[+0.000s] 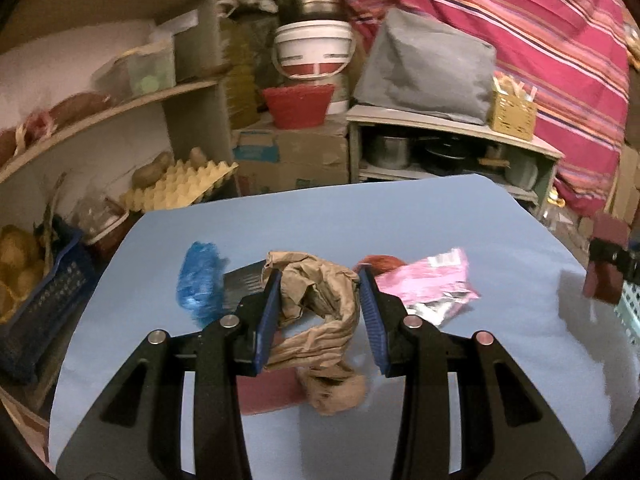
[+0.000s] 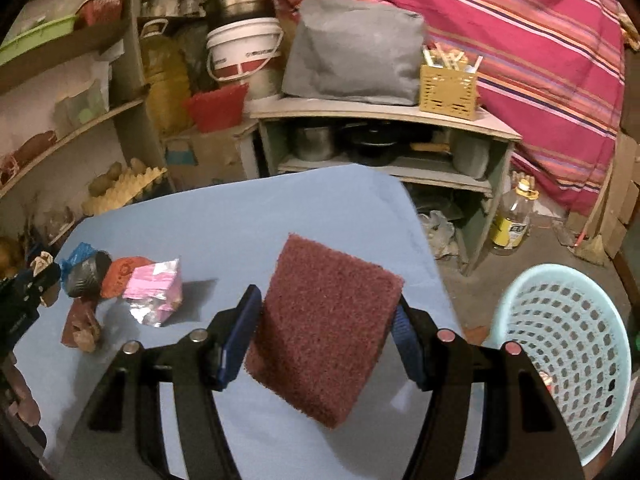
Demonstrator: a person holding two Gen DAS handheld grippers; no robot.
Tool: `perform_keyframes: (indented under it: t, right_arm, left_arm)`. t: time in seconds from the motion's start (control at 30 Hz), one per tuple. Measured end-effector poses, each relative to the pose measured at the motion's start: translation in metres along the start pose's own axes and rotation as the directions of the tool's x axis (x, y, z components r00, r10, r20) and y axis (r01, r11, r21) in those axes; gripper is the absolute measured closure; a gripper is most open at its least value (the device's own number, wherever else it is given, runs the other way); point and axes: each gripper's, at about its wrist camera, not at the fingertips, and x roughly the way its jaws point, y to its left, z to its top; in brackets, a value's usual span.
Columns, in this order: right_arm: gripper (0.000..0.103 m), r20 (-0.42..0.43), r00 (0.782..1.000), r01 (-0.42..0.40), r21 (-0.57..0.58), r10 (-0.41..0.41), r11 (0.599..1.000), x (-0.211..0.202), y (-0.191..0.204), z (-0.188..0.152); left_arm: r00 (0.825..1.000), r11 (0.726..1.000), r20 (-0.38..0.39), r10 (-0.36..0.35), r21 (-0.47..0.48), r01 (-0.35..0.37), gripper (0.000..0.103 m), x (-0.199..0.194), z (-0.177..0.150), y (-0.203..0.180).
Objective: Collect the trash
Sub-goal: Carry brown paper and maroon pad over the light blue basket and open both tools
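Note:
My left gripper (image 1: pixel 320 312) is shut on crumpled brown paper (image 1: pixel 320 304), held over the blue table (image 1: pixel 328 216). Behind it lie a blue plastic piece (image 1: pixel 200 280), a dark wrapper (image 1: pixel 242 284), an orange piece (image 1: pixel 380 262) and a pink foil packet (image 1: pixel 434 284). My right gripper (image 2: pixel 326 336) is shut on a maroon scouring pad (image 2: pixel 324 328), held above the table's right part (image 2: pixel 280 208). A light-blue mesh basket (image 2: pixel 568 352) stands on the floor to the right. The trash pile shows at the left of the right wrist view, with the pink packet (image 2: pixel 154 292).
Shelves with an egg tray (image 1: pixel 180 188) and potatoes stand to the left. A cardboard box (image 1: pixel 292 156), red basket, white bucket (image 1: pixel 314 50) and a low shelf with pots (image 2: pixel 380 148) stand behind the table. A bottle (image 2: pixel 514 220) stands on the floor.

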Motion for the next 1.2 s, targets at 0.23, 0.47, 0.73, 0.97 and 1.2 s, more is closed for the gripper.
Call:
perform_keyframes:
  t: [0.23,0.47,0.73,0.97,1.2]
  right_arm:
    - [0.040,0.017,1.000,0.000,0.087,-0.002,0.996,-0.016,-0.056,0.003]
    - [0.040,0.056,0.998,0.036,0.098,-0.041,0.995,-0.039,-0.107,0.000]
    - [0.040,0.068,0.990,0.114,0.147,-0.125,0.983,-0.062,-0.174,-0.009]
    - [0.040,0.073,0.976,0.187,0.183,-0.203,0.965,-0.075,-0.230,-0.017]
    - [0.040,0.075,0.971,0.199,0.265,-0.226,0.943,-0.082,-0.272,-0.023]
  left_arm:
    - [0.999,0.999,0.019,-0.046,0.014,0.045,0.065,-0.007,0.010,-0.051]
    - [0.993,0.994,0.053,-0.106,0.048,0.103,0.065,-0.018,0.029,-0.125]
    - [0.969,0.970,0.079,-0.234,0.095,0.226,0.065,-0.032,0.036,-0.220]
    - [0.940,0.935,0.050,-0.338,0.137,0.328,0.065,-0.033,0.029,-0.301]
    - [0.914,0.902,0.015,-0.405,0.172,0.397,0.065,-0.034,0.017,-0.363]
